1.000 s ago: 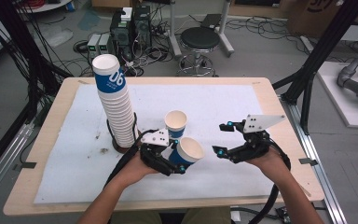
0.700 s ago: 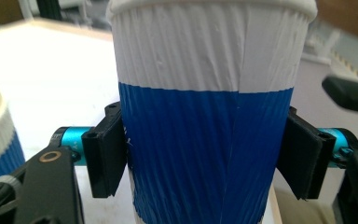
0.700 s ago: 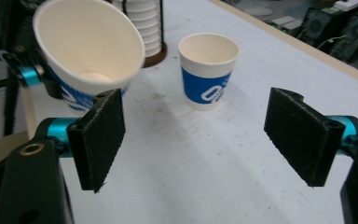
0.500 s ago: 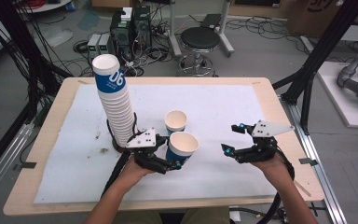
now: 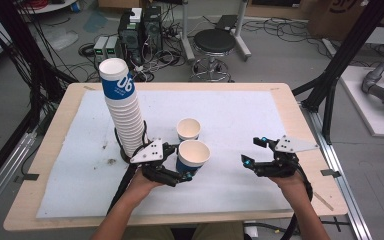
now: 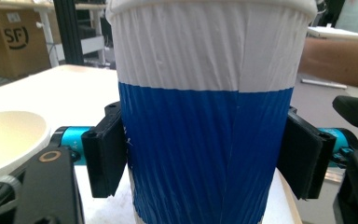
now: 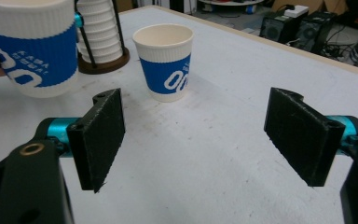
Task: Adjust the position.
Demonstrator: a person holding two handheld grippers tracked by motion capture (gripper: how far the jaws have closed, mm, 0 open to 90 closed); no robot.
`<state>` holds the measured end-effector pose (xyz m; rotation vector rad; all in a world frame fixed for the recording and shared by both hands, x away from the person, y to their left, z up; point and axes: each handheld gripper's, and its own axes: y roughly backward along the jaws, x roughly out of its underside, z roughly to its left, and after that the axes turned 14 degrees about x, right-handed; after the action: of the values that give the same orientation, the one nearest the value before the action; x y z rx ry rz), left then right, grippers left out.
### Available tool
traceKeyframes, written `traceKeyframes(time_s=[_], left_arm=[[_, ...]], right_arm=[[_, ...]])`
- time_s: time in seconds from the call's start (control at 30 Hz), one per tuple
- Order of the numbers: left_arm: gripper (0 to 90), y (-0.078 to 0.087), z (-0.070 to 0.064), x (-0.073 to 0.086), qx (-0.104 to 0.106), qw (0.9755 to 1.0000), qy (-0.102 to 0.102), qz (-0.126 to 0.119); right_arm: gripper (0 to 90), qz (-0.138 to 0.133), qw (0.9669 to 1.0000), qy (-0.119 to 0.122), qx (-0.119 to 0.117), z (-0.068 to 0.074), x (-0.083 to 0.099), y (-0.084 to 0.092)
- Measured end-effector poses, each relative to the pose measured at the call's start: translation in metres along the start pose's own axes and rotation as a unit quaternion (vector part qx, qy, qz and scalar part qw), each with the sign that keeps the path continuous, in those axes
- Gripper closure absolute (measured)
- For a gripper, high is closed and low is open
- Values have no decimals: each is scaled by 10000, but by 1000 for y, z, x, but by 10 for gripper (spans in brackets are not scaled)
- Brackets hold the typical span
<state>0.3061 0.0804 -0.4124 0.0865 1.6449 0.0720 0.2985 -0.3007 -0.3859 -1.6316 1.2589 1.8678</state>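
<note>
Near the left edge of the table, a tall stack of cups is carried upright in a dark round holder. Just right of its base, toward the front edge, a blue-and-white paper cup is clamped upright between the black pads of the left gripper, which press on its ribbed blue band from both sides; the cup is held just above the white mat. Behind it, near the table's middle, a second cup is stood upright on the mat. Toward the right edge, the right gripper is held with its jaws spread wide and nothing between them.
</note>
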Motion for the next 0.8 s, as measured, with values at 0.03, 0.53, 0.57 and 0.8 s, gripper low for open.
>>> traceKeyframes(time_s=[0.03,0.53,0.57,0.8], left_arm=[[266,0,0,0,-10,10000,-40,-44],[264,-2,-3,8,-177,9988,-259,-383],[264,-2,-3,8,-180,9988,-260,-382],[262,-2,-3,8,-269,9987,-230,-373]], right_arm=[[210,-14,10000,-26,25,0,1,0],[210,24,9998,-31,209,0,10,2],[210,27,9997,-15,227,-1,10,2],[210,-58,9997,-15,251,-2,7,5]])
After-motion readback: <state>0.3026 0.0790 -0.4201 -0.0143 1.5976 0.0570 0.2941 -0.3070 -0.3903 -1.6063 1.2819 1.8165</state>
